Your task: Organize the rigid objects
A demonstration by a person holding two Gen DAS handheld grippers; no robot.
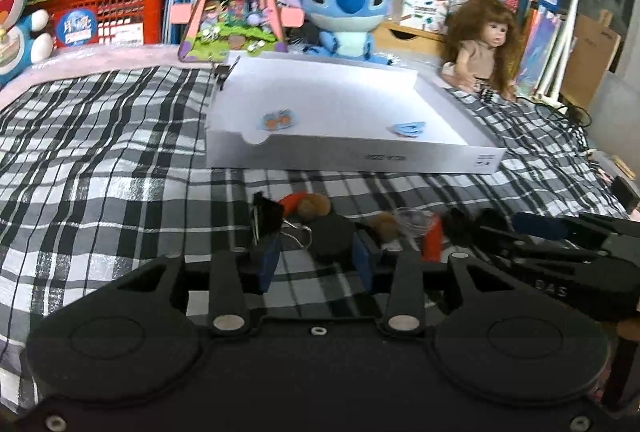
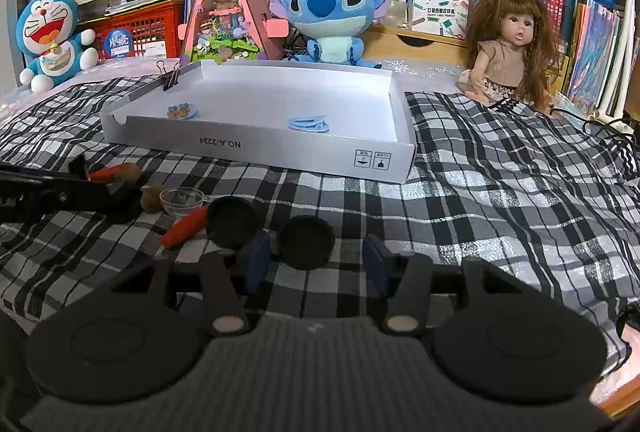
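Note:
A white shallow box (image 1: 360,156) (image 2: 280,152) lies on the plaid cloth and holds a blue hair clip (image 1: 409,128) (image 2: 309,123) and a small blue-orange clip (image 1: 276,120) (image 2: 182,110). In front lie loose items: two black round lids (image 2: 230,222) (image 2: 306,242), a red piece (image 2: 184,228), a clear small cup (image 2: 182,200), brown balls (image 2: 151,198) and a black binder clip (image 1: 264,216). My left gripper (image 1: 318,262) is open over a black lid (image 1: 332,236). My right gripper (image 2: 316,264) is open around the nearer black lid.
A binder clip (image 2: 170,74) grips the box's far left corner. A Stitch plush (image 2: 328,20), a doll (image 2: 508,48), a Doraemon plush (image 2: 50,40) and a pink triangular toy house (image 2: 228,8) stand behind the box, before shelves of books.

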